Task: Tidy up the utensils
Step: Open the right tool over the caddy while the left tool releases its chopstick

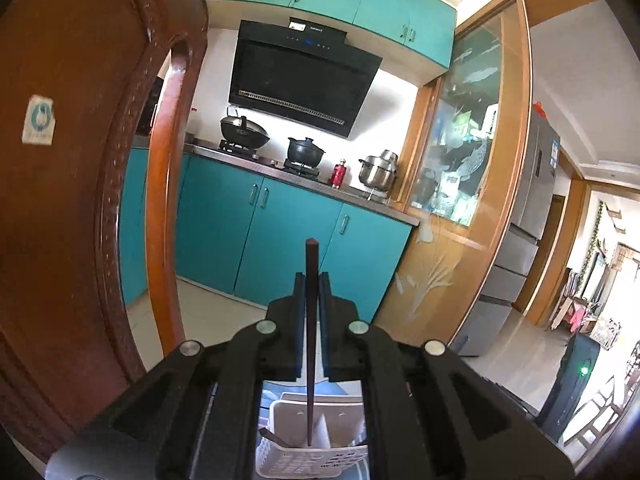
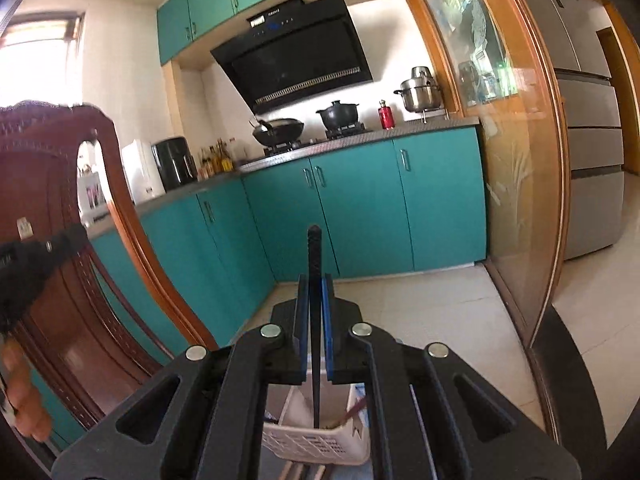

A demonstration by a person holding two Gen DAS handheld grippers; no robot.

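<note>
My left gripper (image 1: 311, 280) is shut on a dark brown chopstick (image 1: 310, 344) held upright; its lower end hangs inside a white slotted utensil basket (image 1: 304, 460) right below the jaws. My right gripper (image 2: 315, 282) is shut on a black chopstick (image 2: 315, 320), also upright, with its lower end down in the white basket (image 2: 316, 446). Another brown utensil (image 2: 354, 410) leans in that basket. The left gripper's body (image 2: 28, 264) shows at the left edge of the right wrist view.
A carved wooden chair back (image 1: 80, 184) stands close on the left, also in the right wrist view (image 2: 60, 280). Teal kitchen cabinets (image 1: 280, 236), a stove with pots (image 1: 306, 152) and a glass sliding door (image 1: 460, 184) lie ahead across tiled floor.
</note>
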